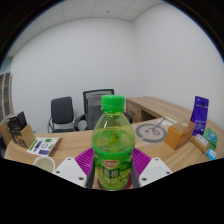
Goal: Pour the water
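While the gripper is pinching a capped green bottle mid-frame, tilting could be loosening it.

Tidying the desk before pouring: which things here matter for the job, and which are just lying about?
For the job: green bottle, capped, upright between the fingers; white cup.
Lying about: office chairs, purple box, tape roll.

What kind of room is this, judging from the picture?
Probably an office or meeting room: a long wooden table, office chairs behind it, plain white walls. The gripper holds a green bottle over the table.
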Demonstrator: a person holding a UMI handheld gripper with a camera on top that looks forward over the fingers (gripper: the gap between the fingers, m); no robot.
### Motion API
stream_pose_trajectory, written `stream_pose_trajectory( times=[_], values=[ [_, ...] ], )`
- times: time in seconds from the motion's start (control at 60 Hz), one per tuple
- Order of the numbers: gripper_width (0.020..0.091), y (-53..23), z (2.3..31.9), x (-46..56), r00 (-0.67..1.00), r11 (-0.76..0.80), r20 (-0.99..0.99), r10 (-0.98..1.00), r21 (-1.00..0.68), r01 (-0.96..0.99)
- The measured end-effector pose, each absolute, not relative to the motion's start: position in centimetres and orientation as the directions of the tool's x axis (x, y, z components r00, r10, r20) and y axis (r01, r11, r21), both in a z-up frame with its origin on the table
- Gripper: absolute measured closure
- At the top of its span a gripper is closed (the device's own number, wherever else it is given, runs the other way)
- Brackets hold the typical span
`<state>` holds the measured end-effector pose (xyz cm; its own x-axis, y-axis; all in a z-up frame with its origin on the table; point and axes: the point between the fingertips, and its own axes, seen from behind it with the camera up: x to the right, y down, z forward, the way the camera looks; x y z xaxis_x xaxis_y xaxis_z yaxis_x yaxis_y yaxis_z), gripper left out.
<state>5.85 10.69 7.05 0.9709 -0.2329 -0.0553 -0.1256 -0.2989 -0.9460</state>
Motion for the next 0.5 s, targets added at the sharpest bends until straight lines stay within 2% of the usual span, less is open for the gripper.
stream_pose_trajectory(
  times=[0.033,0.117,0.167,0.383,0.5],
  values=[
    [0.0542,10.5,6.9,5.7,0.971,-0.312,-0.053,-0.233,-0.942,-0.127],
    [0.0354,9.5,5.7,5.3,0.971,-0.375,-0.043,-0.233,-0.918,-0.131],
    [0.0307,8.5,5.6,4.9,0.974,-0.388,-0.032,-0.226,-0.914,-0.12],
    [0.0303,-1.4,5.2,2.4,0.973,-0.473,-0.01,-0.229,-0.872,-0.121],
    [0.0306,-8.6,6.6,-0.1,0.978,-0.539,0.01,-0.21,-0.836,-0.107]
  ],
)
